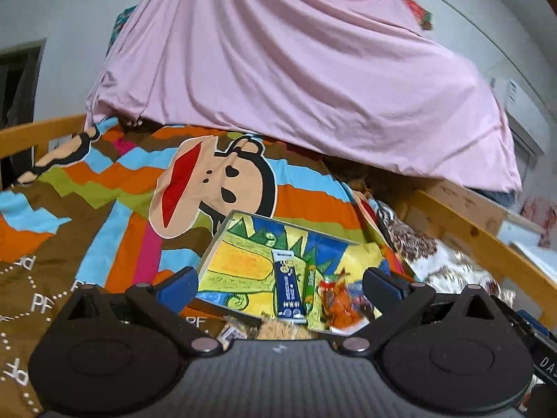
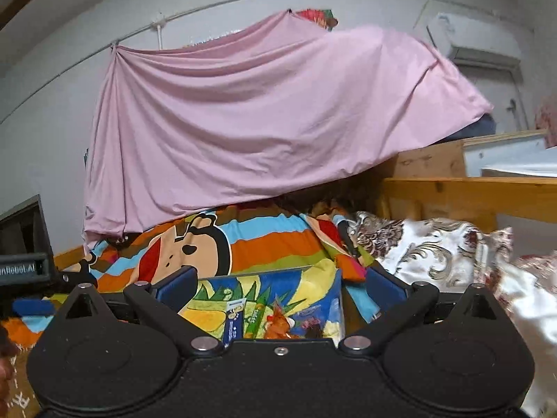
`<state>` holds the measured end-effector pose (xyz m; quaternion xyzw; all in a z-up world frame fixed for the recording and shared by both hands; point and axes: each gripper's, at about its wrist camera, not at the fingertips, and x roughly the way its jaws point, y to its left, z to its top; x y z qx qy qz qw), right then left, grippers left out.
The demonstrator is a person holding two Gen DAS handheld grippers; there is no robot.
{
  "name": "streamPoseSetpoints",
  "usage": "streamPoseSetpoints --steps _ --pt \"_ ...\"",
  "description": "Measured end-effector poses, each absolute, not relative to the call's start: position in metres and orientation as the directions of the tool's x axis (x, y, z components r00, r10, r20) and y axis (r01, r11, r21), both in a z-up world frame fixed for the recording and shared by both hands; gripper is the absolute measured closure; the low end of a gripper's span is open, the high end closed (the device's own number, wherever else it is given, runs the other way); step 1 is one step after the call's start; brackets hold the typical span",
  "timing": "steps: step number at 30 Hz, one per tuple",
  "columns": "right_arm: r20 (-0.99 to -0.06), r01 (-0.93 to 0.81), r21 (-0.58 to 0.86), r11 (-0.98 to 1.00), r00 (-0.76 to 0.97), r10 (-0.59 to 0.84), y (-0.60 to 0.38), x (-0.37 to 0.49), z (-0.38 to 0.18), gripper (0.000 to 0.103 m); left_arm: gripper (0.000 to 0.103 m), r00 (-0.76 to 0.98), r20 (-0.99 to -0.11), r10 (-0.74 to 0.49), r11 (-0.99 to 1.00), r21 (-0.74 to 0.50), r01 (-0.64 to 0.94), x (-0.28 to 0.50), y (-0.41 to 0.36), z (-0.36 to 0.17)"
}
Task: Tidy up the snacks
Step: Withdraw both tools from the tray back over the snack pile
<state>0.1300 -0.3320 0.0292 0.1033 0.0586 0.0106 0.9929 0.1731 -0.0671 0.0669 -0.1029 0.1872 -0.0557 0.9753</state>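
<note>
Snacks lying in a colourful box on the striped monkey blanket of the bed — a blue stick pack, a green packet just beside it, an orange wrapper toward the box's right edge. More loose packets outside, against the near edge. Left gripper and right gripper both spread wide, holding nothing, poised over the box. Probably between placements — next, lower onto a loose packet, close, lift it in. Pink sheet draped behind.
</note>
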Motion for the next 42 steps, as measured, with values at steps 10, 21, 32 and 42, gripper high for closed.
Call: streamPoseSetpoints --steps 10,21,32,42 --pt "-0.106 0.058 0.194 0.979 0.994 -0.038 -0.316 0.083 0.017 0.001 0.001 0.93 -0.339 -0.144 0.985 -0.14 0.101 0.118 -0.057 0.05" --pt "-0.175 0.081 0.082 0.993 0.982 -0.066 -0.281 0.045 0.0 0.001 0.001 0.924 -0.359 -0.131 0.988 -0.12 0.094 0.085 -0.035 0.024" --pt "-0.271 0.041 0.04 0.998 0.962 -0.029 -0.255 0.038 -0.01 0.001 0.001 0.905 -0.404 -0.133 0.991 -0.079 0.111 0.071 -0.022 0.0" --pt "-0.436 -0.037 0.072 0.997 0.898 0.065 -0.244 0.064 -0.029 0.001 0.001 0.875 -0.471 -0.111 0.994 -0.043 0.103 0.078 -0.003 -0.02"
